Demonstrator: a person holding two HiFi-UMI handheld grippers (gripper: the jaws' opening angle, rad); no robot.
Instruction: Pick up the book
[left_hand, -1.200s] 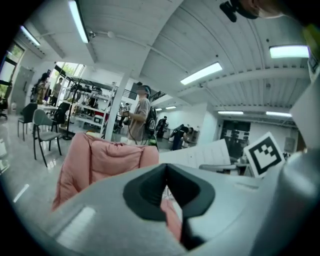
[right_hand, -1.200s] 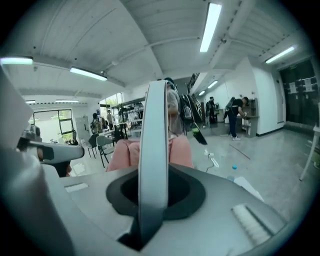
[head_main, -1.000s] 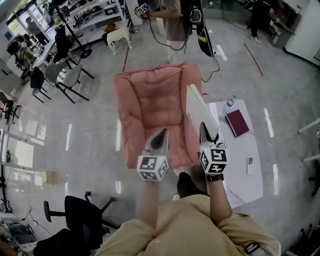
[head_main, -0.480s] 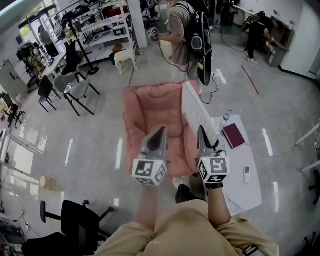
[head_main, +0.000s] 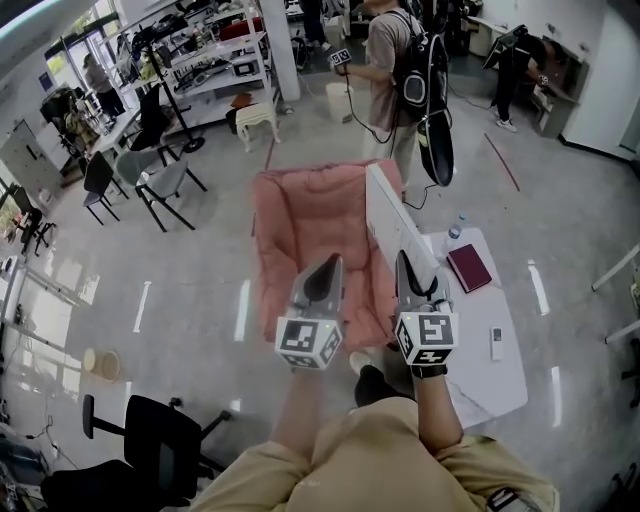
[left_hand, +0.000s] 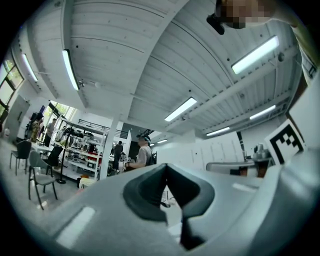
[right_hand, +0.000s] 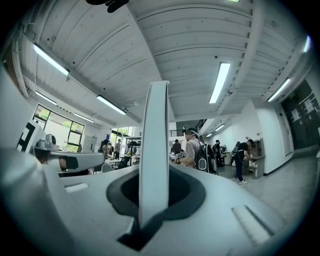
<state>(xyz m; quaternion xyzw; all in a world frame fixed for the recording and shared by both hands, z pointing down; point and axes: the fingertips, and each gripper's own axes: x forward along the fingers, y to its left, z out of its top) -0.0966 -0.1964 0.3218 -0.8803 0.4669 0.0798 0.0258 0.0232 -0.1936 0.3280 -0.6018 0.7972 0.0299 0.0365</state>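
A large thin white book stands on edge above the pink chair, its near end clamped in my right gripper. In the right gripper view the white book runs straight up between the jaws, edge-on, and my right gripper is shut on it. My left gripper hangs level beside it, over the chair seat, holding nothing. In the left gripper view the jaws of my left gripper meet at their tips with nothing between them.
A pink cushioned chair stands below both grippers. To the right, a white table carries a maroon book, a remote and a water bottle. A person with a backpack stands behind. A black office chair sits at lower left.
Both grippers have come up and slightly forward together, the white book still in the right one. The person with the backpack has walked to the right.
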